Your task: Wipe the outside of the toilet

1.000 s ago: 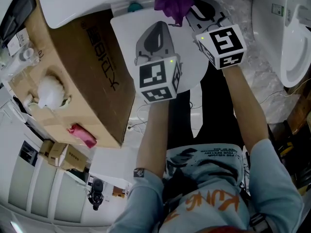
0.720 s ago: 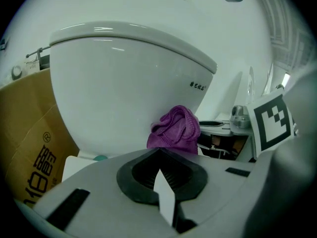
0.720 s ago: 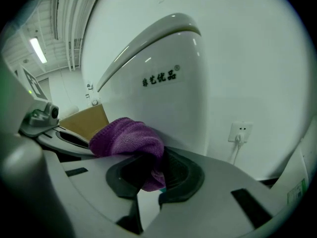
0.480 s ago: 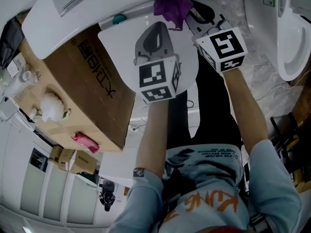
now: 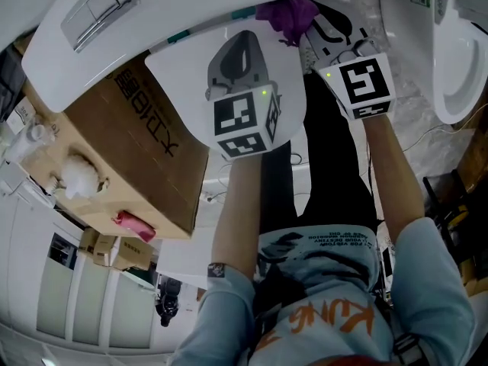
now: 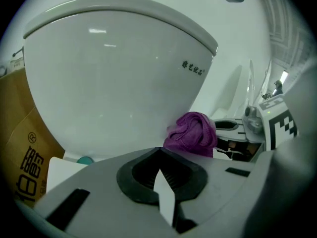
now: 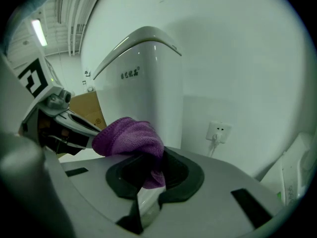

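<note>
My right gripper [image 7: 146,171] pinches a purple cloth [image 7: 130,135], its jaws pressed onto a hanging fold while the rest of the cloth bunches up above the tips. The bunch sits close against the narrow side of the toilet [image 7: 148,83], low on the tank. Whether cloth and porcelain touch, I cannot tell. From my head, the purple cloth [image 5: 288,15] shows at the far edge of the toilet's white lid, just under the rim of the tank [image 5: 152,21], with the right gripper [image 5: 309,29] reaching to it from the side away from the tank's flush plate. My left gripper [image 5: 244,44] hangs over the lid, beside the right one, its jaws pressed together with nothing between them. In its own view the left gripper [image 6: 161,175] points at the broad white face of the toilet [image 6: 114,73], and the purple cloth [image 6: 190,133] lies just beyond and to the right of its tips, apart from them. A cardboard box [image 5: 145,136] stands against the toilet's other flank, a wall socket [image 7: 219,131] sits on the wall behind the tank, and a second toilet [image 5: 457,52] stands well apart on the cloth's side.
</note>
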### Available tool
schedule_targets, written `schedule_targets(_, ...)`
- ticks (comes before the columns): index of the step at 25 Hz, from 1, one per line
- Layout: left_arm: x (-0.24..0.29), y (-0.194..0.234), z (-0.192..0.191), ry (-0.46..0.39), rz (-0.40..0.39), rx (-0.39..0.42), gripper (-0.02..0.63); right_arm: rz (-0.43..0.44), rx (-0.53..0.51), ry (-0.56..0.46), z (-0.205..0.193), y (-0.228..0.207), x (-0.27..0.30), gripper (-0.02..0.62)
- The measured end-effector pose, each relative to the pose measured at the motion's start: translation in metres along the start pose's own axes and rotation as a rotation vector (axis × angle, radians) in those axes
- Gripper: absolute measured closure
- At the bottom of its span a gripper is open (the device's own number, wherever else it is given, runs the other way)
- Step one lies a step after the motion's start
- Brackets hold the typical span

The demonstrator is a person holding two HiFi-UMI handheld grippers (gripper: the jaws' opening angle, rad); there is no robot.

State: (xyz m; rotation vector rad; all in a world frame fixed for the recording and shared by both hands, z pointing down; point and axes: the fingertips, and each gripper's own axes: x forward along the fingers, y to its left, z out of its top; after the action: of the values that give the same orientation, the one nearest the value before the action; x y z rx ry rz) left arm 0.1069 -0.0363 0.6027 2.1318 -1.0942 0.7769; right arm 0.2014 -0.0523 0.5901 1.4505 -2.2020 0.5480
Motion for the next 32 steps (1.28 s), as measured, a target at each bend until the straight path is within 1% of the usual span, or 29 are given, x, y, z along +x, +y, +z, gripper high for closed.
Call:
schedule_targets(3, -0.003, 0.012, -0.006, 0.001, 0.022, -0.026, 0.581, 0.028, -0.015, 0.023, -0.006, 0.009, 0.000, 0.529)
schedule_targets(6, -0.009, 0.028, -0.013, -0.005, 0.047, -0.064, 0.581, 0.076, -0.037, 0.042, -0.010, 0.033, 0.007, 0.529)
schedule_targets(10, -0.024, 0.053, -0.023, -0.019, 0.081, -0.107, 0.581, 0.180, -0.110, 0.045, -0.002, 0.086, 0.025, 0.529)
schedule_targets(14, -0.050, 0.090, -0.039, -0.028, 0.141, -0.157, 0.581, 0.289, -0.163, 0.033, 0.011, 0.142, 0.041, 0.529)
schedule_targets(16, -0.065, 0.110, -0.049, -0.033, 0.172, -0.185, 0.581, 0.321, -0.181, 0.027, 0.018, 0.166, 0.051, 0.529)
schedule_targets(18, -0.078, 0.131, -0.057, -0.037, 0.193, -0.202, 0.581, 0.335, -0.194, 0.019, 0.024, 0.189, 0.064, 0.529)
schedule_targets(19, -0.084, 0.141, -0.060, -0.039, 0.203, -0.211, 0.581, 0.340, -0.209, 0.018, 0.027, 0.201, 0.071, 0.529)
schedule_targets(21, -0.096, 0.158, -0.066, -0.048, 0.226, -0.234, 0.581, 0.344, -0.270, 0.022, 0.031, 0.220, 0.086, 0.529)
schedule_targets(23, -0.108, 0.172, -0.070, -0.061, 0.247, -0.254, 0.581, 0.335, -0.341, 0.029, 0.035, 0.233, 0.101, 0.529)
schedule_targets(27, -0.127, 0.194, -0.086, -0.070, 0.285, -0.301, 0.581, 0.317, -0.430, 0.027, 0.043, 0.258, 0.127, 0.529)
schedule_targets(28, -0.130, 0.198, -0.090, -0.070, 0.292, -0.313, 0.581, 0.300, -0.457, 0.027, 0.045, 0.263, 0.133, 0.529)
schedule_targets(30, -0.136, 0.207, -0.096, -0.074, 0.297, -0.324, 0.581, 0.235, -0.512, 0.024, 0.050, 0.269, 0.145, 0.529)
schedule_targets(32, -0.142, 0.213, -0.102, -0.075, 0.298, -0.328, 0.581, 0.181, -0.546, 0.023, 0.051, 0.274, 0.157, 0.529)
